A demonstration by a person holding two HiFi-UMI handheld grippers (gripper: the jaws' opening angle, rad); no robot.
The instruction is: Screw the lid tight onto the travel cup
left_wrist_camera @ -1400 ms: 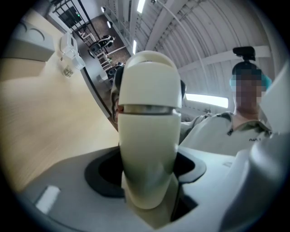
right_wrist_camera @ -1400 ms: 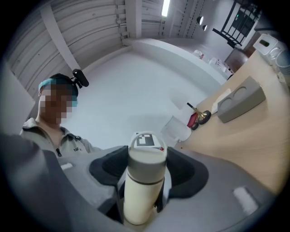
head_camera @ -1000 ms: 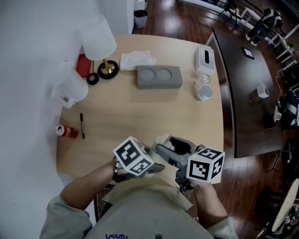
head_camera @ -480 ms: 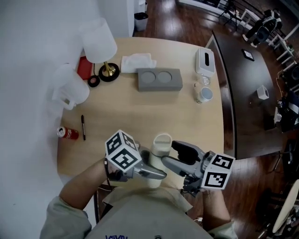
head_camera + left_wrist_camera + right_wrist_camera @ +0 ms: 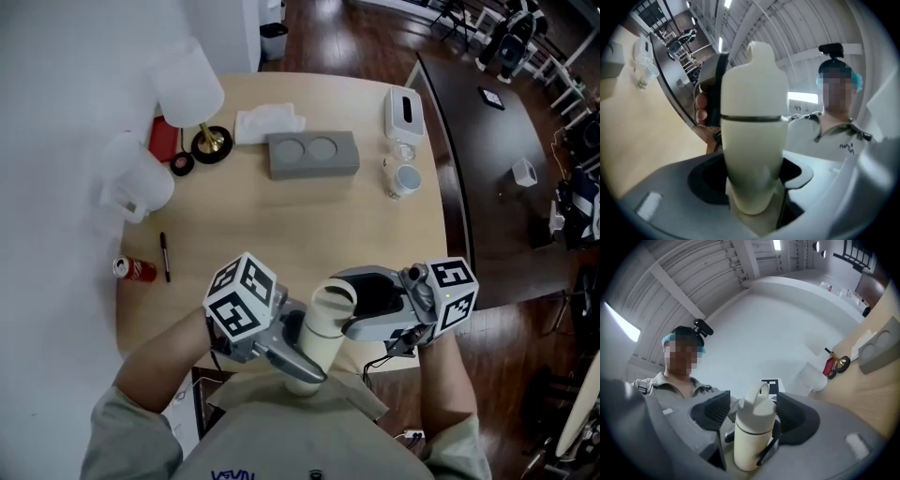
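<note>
A cream travel cup [image 5: 322,339] with its lid [image 5: 334,296] on is held up off the wooden table [image 5: 281,225], close to the person's chest. My left gripper [image 5: 292,345] is shut on the cup's body [image 5: 752,159], gripping it low down. The right gripper [image 5: 353,303] faces it from the right with its jaws on either side of the lid [image 5: 758,406]. Those jaws have just been opening, and a gap shows between each dark pad [image 5: 799,416] and the lid. In the right gripper view, the lid's loop handle [image 5: 757,392] stands upright.
On the table behind are a grey block with two round recesses [image 5: 312,155], a tissue box [image 5: 400,111], a small cup [image 5: 405,180], a crumpled cloth [image 5: 269,122], a brass-footed lamp [image 5: 208,141], a white jug [image 5: 141,183], a pen [image 5: 163,257] and a red can [image 5: 134,269]. A dark table [image 5: 487,159] stands right.
Both grippers rose and tilted from pointing down to about level, bringing the cup upright above the table edge. The right jaws have spread apart around the lid.
</note>
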